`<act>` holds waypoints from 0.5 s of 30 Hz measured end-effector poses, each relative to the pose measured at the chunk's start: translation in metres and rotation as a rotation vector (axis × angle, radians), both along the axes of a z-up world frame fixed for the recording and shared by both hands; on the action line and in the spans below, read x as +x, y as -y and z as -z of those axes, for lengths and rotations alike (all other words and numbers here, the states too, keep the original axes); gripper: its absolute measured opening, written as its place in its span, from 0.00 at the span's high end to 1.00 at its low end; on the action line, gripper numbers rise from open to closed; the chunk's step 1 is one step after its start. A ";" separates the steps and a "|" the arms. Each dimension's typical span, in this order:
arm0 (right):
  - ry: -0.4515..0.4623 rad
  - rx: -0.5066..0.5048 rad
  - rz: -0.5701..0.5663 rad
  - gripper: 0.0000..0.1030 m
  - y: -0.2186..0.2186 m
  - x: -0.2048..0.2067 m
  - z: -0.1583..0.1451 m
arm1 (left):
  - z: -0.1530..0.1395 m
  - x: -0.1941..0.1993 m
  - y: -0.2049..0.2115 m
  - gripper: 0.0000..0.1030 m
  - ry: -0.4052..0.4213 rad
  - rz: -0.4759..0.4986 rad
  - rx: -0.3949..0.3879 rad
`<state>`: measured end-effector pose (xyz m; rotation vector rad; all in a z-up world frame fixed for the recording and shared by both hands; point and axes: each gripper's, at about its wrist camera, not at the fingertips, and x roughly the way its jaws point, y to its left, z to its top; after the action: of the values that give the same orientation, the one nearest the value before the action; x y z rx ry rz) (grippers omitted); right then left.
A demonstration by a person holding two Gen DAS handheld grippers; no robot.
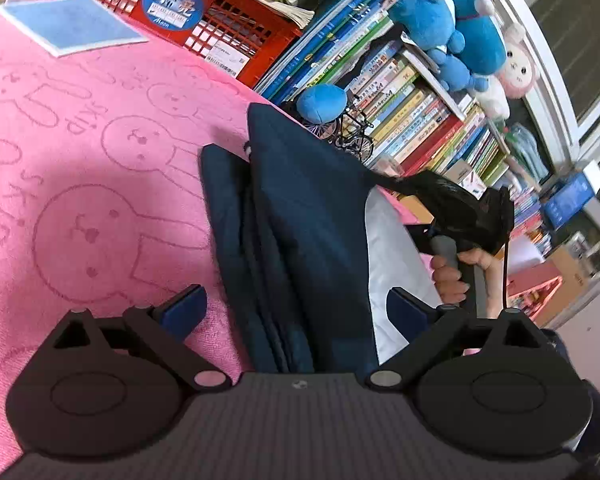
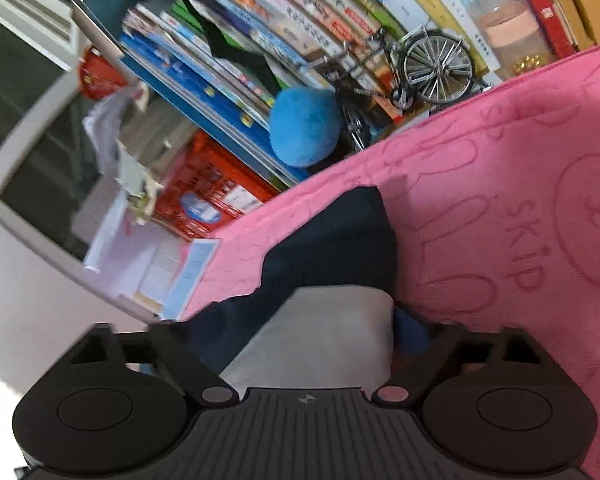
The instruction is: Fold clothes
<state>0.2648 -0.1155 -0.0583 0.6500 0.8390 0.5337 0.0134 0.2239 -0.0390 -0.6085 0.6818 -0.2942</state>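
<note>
"SKIP" on the pink towel point(image 1: 80, 152); left gripper point(image 1: 296, 308) wide apart astride navy garment point(image 1: 300, 208); right gripper point(image 2: 300, 340) clamped on it.

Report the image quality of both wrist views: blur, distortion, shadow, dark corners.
Left wrist view: mostly sharp, though the other gripper is smeared by motion; a soft shadow falls on the pink towel; fisheye bends the window frame. Right wrist view: motion blur throughout, worst on the papers at left; the books curve, and the corners darken.
</note>
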 end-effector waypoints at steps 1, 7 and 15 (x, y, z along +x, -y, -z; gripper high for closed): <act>0.008 -0.013 0.010 0.64 -0.002 -0.004 0.000 | -0.001 0.000 0.003 0.07 0.000 0.003 0.015; 0.111 0.070 0.030 0.84 0.028 -0.047 -0.032 | -0.002 0.004 0.025 0.10 -0.023 0.089 0.016; 0.209 0.045 0.145 0.84 0.123 -0.134 -0.078 | 0.007 0.020 0.111 0.10 -0.053 0.327 -0.080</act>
<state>0.1310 -0.2387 0.0194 0.6778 0.5798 0.4806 0.0332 0.1134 -0.0457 -0.5814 0.8243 -0.6138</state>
